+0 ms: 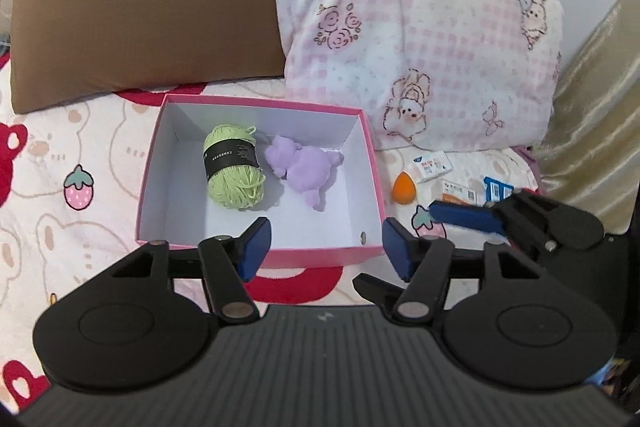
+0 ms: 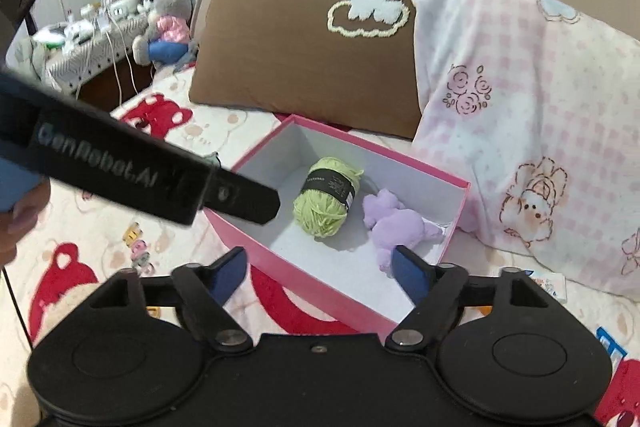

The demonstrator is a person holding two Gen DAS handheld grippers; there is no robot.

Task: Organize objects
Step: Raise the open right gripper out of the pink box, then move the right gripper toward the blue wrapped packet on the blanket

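A pink box [image 1: 260,101] with a white inside lies on the bed sheet. In it are a green yarn ball [image 1: 234,167] with a black label and a purple plush toy [image 1: 304,169], side by side. My left gripper [image 1: 326,243] hangs open over the box's near wall, nothing between its blue pads. In the right wrist view the box [image 2: 320,291], yarn ball [image 2: 326,201] and plush toy [image 2: 400,223] lie below my right gripper [image 2: 318,267], which is open and empty above the near corner. The left gripper's black finger [image 2: 240,199] reaches over the box's left wall.
An orange makeup sponge [image 1: 404,188], a small white packet [image 1: 432,165] and a blue-white card [image 1: 496,189] lie right of the box. A brown pillow [image 1: 140,15] and a pink checked pillow [image 1: 420,39] stand behind it. Small charms [image 2: 138,247] lie on the sheet at left.
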